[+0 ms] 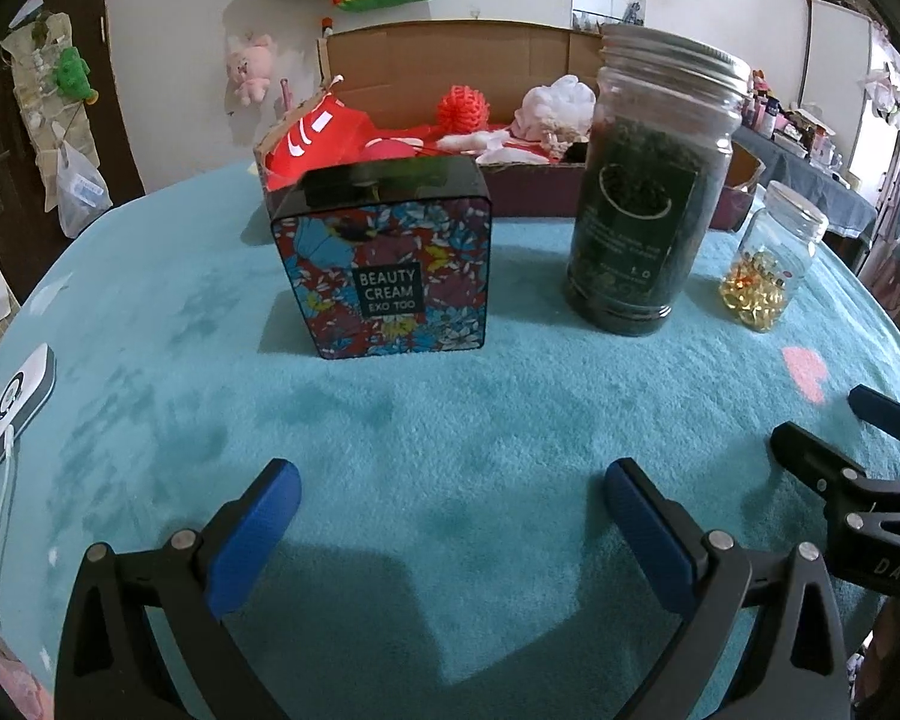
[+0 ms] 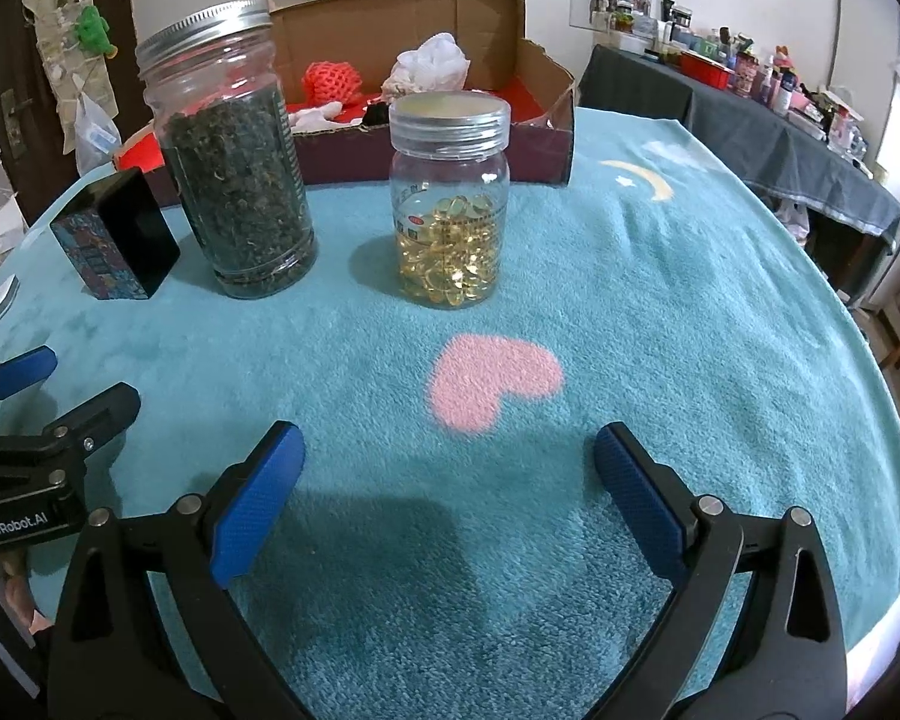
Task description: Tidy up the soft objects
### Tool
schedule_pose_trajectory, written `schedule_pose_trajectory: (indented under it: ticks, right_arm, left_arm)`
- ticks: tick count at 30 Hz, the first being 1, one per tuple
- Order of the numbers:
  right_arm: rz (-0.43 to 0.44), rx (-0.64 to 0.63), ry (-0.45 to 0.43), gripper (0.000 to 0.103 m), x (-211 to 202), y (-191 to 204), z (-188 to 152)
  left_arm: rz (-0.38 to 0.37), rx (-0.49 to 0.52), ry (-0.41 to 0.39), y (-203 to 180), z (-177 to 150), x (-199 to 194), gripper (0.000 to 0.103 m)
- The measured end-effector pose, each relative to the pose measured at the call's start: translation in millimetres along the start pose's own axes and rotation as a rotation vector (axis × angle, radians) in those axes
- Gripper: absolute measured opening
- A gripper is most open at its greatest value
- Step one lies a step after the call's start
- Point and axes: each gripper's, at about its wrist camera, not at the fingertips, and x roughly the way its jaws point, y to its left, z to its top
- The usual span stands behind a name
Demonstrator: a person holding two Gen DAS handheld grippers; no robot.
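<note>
A round table covered by a teal plush cloth (image 2: 630, 300) fills both wrist views. In the left wrist view, the left gripper (image 1: 450, 492) sits low at 6 o'clock with its two blue-padded fingers spread wide apart, holding nothing, only cloth between them. The right gripper (image 2: 447, 462) is the same in its own view: jaws apart and empty, hovering over the cloth just below a pink heart (image 2: 492, 381) woven into the fabric. Each gripper's black frame shows at the edge of the other's view, so the two sit side by side.

The soft objects lie in an open cardboard box (image 2: 546, 144) at the far edge of the table, at 12 o'clock from both grippers. Inside it are a red knitted ball (image 1: 462, 108), a white fluffy bundle (image 1: 555, 108) to the right of the ball, and red fabric (image 1: 324, 141) at the box's left end.

Three hard containers stand between the grippers and the box. A floral tin (image 1: 384, 282) labelled "BEAUTY CREAM" stands at 12 o'clock in the left view. To its right is a tall jar of dark dried leaves (image 2: 234, 180) with a metal lid, and further right a smaller clear jar of golden capsules (image 2: 450, 228), at 12 o'clock in the right view. A white device with a cable (image 1: 15, 402) lies at 9 o'clock in the left view
</note>
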Motion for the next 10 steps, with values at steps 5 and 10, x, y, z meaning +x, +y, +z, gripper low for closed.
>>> schedule_pose_trajectory:
  ticks: [5,10]
  right_arm:
    - [-0.003,0.006,0.000,0.100,0.4,0.3,0.7]
    - [-0.003,0.006,0.000,0.100,0.6,0.2,1.0]
  left_arm:
    - [-0.002,-0.001,0.001,0.5,0.0,-0.1,0.103]
    - [-0.002,-0.001,0.002,0.4,-0.3,-0.2,0.103]
